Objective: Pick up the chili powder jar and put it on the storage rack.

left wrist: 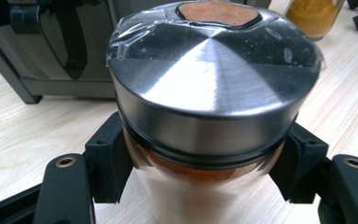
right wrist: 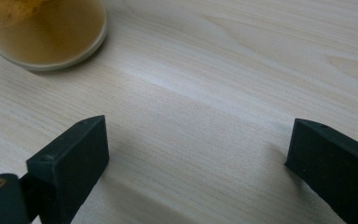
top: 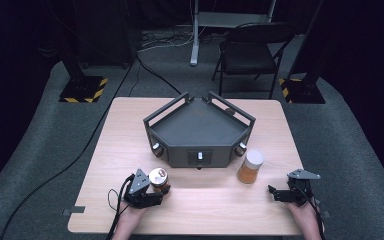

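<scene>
The left gripper [top: 156, 192] has its fingers [left wrist: 107, 163] closed on the jar [left wrist: 214, 107], clamping it just below the steel lid, near the front left of the table [top: 130, 135]. The jar stands upright, with red-brown powder inside and clear film over the lid. To carry it well, the grip should stay firm and level, since the glass below the lid looks smooth and could slip downward. A straight lift before any move toward the tray [top: 198, 131] would likely avoid tipping. The right gripper [top: 285, 192] rests with its fingers wide apart and empty, beside the orange jar [top: 250, 167], free to steady things.
</scene>
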Action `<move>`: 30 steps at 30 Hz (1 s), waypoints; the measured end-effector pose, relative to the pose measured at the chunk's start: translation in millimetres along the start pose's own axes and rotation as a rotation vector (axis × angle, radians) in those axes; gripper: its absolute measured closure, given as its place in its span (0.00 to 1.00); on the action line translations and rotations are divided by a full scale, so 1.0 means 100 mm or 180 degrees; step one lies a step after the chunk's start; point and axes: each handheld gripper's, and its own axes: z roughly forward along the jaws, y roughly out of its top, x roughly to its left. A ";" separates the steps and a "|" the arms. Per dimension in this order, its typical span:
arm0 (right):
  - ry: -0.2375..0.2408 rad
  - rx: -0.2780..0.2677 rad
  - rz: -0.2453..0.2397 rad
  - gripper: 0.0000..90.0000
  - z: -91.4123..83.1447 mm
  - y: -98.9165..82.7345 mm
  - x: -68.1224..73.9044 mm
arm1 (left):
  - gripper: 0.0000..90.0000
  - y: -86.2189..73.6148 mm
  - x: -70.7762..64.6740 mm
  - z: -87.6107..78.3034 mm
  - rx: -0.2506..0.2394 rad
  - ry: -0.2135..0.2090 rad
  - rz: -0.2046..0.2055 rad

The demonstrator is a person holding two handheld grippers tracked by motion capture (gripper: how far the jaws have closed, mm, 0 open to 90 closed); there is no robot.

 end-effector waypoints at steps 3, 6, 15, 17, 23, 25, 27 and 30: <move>0.0000 0.0000 -0.0001 0.05 0.00 0.00 0.00 | 0.35 0.02 -0.02 0.00 -0.0005 0.0003 0.0033; 0.0000 -0.0001 -0.0001 0.05 0.00 0.00 0.00 | 0.35 0.04 -0.03 0.00 -0.0003 -0.0012 0.0037; 0.0000 0.0000 -0.0001 0.05 0.00 0.00 0.00 | 0.35 0.09 -0.02 -0.06 -0.0059 0.0000 0.0049; 0.0000 0.0000 -0.0001 0.05 0.00 0.00 0.00 | 0.35 0.10 -0.02 -0.08 -0.0078 0.0012 0.0042; 0.0000 0.0000 0.0000 0.05 0.00 0.00 0.00 | 0.35 0.12 0.01 -0.13 -0.0131 0.0014 0.0003; 0.0000 -0.0001 -0.0001 0.05 0.00 0.00 0.00 | 0.35 0.14 0.02 -0.14 -0.0131 0.0009 0.0001; 0.0000 -0.0001 -0.0001 0.05 0.00 0.00 0.00 | 0.35 0.16 0.02 -0.15 -0.0135 0.0027 0.0002; 0.0000 0.0000 -0.0001 0.05 0.00 0.00 0.00 | 0.35 0.17 0.03 -0.16 -0.0163 0.0030 -0.0010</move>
